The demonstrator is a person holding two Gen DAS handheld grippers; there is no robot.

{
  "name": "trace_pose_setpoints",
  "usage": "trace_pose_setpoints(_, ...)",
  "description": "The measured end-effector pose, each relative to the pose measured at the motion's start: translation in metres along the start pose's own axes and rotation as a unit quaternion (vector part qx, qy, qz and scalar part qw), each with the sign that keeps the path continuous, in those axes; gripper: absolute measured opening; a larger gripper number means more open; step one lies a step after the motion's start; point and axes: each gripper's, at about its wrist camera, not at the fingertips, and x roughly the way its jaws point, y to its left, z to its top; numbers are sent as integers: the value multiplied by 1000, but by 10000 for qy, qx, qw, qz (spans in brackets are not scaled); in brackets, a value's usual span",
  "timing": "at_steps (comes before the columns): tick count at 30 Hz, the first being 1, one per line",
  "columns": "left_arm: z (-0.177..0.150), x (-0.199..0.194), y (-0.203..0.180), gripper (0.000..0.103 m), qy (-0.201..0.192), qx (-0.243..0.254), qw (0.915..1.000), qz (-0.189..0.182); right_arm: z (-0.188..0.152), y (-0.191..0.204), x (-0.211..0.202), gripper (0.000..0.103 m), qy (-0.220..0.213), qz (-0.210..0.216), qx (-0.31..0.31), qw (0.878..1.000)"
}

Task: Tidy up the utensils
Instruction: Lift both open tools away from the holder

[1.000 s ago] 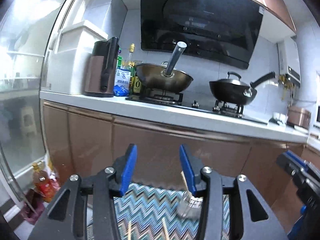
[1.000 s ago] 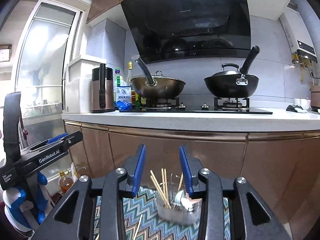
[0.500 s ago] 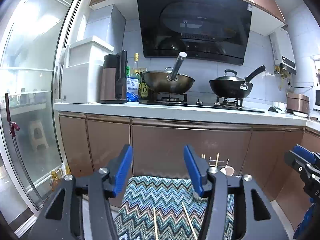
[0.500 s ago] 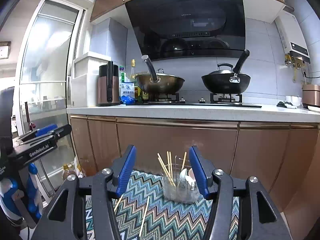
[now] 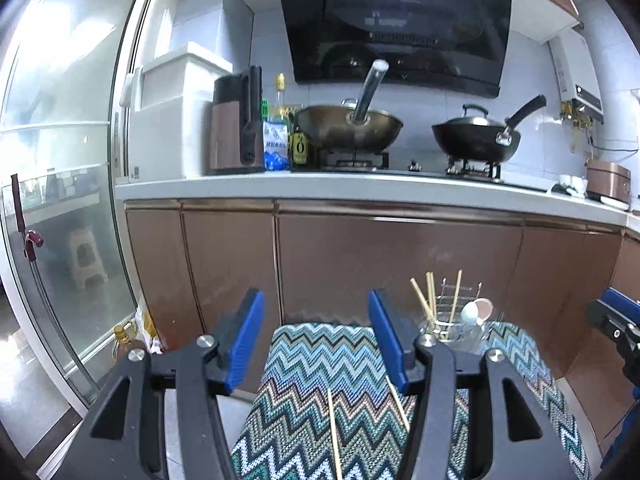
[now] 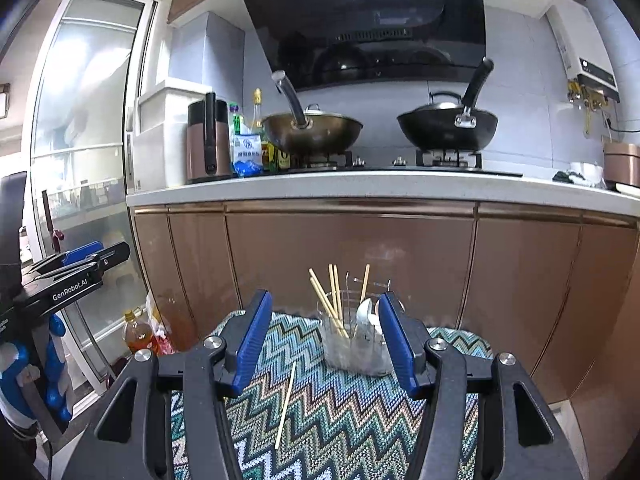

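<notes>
Both hand-held grippers, left [image 5: 316, 334] and right [image 6: 326, 336], gape half open, empty, above the zigzag cloth [image 6: 340, 408].

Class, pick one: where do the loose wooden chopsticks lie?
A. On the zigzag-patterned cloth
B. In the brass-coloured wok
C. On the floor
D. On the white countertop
A: in the left wrist view two loose wooden chopsticks lie flat on the zigzag-patterned cloth.

Knitted zigzag cloth [image 6: 344, 420], matt; wooden chopstick [image 6: 286, 404], bare; clear plastic holder [image 6: 352, 344]; cabinet doors [image 6: 348, 248], glossy copper finish.
</notes>
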Motion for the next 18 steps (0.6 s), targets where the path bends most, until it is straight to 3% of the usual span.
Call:
trace_pose_setpoints(12,-31,60,9,52,882,80,9960,68,-28,6,52,55,716,162,-62,9973)
trace_pose_setpoints(15,-41,83,12,52,1333,36,9910,-120,-33,10,71,54,993,237,-120,9947)
trace_pose_setpoints(18,-52,112,18,52,1936,-98,9802,-409,-41,16,91,53,1285,303,-211,9910)
